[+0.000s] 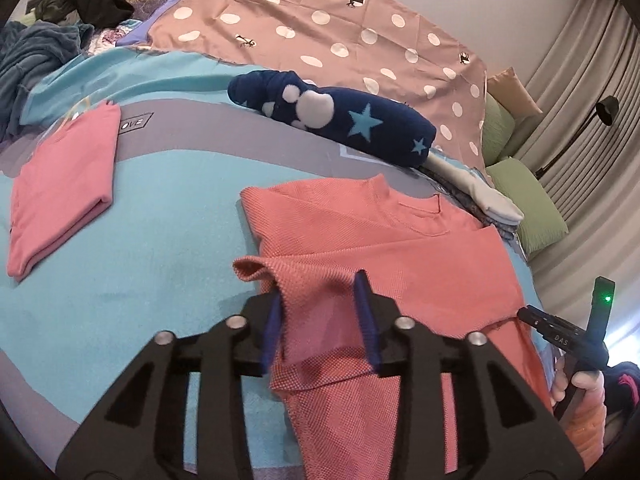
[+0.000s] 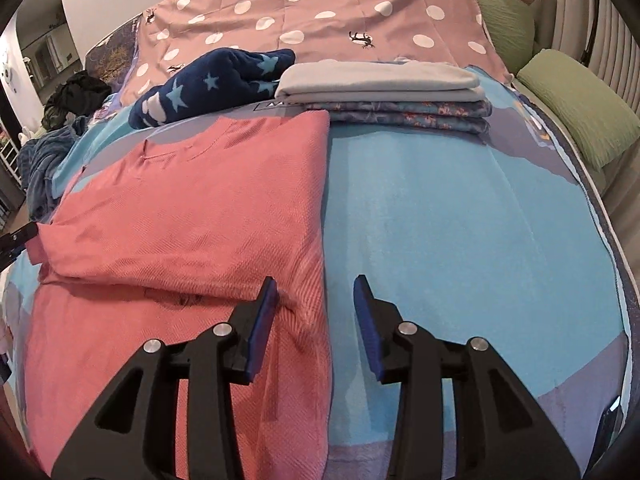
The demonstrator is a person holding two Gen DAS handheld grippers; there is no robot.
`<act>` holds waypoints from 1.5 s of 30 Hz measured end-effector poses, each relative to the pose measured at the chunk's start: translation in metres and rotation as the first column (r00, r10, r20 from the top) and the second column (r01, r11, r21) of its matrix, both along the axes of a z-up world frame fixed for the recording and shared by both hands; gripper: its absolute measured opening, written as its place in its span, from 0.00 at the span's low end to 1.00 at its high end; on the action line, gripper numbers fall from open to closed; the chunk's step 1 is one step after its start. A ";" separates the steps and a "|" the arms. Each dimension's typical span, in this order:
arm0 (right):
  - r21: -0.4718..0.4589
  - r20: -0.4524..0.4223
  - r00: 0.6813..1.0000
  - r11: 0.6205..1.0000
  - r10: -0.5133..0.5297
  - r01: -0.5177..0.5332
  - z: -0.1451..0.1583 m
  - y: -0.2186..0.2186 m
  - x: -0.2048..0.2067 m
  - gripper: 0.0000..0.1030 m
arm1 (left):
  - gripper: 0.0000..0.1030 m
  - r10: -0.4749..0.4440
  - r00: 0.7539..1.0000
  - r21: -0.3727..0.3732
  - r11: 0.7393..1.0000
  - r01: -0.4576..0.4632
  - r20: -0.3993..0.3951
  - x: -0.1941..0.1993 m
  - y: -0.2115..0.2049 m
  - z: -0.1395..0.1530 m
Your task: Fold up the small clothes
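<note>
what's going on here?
A person with two handheld grippers is folding a coral shirt on the bed. The left gripper has a bunched fold of it between its fingers, though the jaws look partly open. The right gripper is open at the shirt's right edge. Folded clothes are stacked behind.
</note>
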State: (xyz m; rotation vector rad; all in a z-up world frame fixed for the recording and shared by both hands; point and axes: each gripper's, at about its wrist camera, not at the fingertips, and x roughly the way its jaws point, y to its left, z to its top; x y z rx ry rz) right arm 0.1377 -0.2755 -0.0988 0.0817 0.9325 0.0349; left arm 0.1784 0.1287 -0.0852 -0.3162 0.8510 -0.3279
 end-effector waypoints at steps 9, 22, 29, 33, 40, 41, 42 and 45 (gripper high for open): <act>-0.164 0.056 0.991 0.978 -0.121 0.128 -0.009 -0.018 0.004 0.58 | 0.46 0.017 0.999 -0.005 1.000 -0.017 -0.032 -0.002 -0.003 -0.009; 0.474 0.013 0.981 0.865 -0.196 0.166 -0.027 -0.099 -0.015 0.61 | 0.51 0.020 0.998 0.007 1.000 -0.020 -0.060 -0.007 0.000 -0.021; 0.073 0.034 0.989 0.987 -0.144 0.141 -0.008 -0.053 -0.017 0.61 | 0.48 0.013 0.999 0.014 1.000 -0.012 -0.046 -0.001 -0.003 -0.018; -0.121 0.054 0.997 0.990 -0.060 0.066 -0.006 -0.022 -0.018 0.61 | 0.44 0.011 0.999 0.003 1.000 -0.011 -0.052 0.014 -0.006 -0.013; -0.112 0.116 0.984 0.982 -0.138 0.151 0.002 -0.030 -0.004 0.61 | 0.04 -0.047 0.997 -0.102 0.993 0.054 0.064 0.019 -0.018 0.032; -0.006 0.093 0.976 0.980 -0.197 0.198 0.000 -0.047 0.000 0.61 | 0.04 -0.054 0.994 -0.096 0.993 0.064 0.095 0.017 -0.021 0.041; 0.092 0.048 0.969 0.967 -0.241 0.236 -0.008 -0.062 0.001 0.61 | 0.04 -0.059 0.991 -0.070 0.995 0.068 0.119 0.016 -0.025 0.048; 0.127 0.028 0.975 0.969 -0.219 0.214 -0.017 -0.067 -0.002 0.62 | 0.05 -0.063 0.993 0.056 0.997 0.058 0.103 0.024 -0.034 0.041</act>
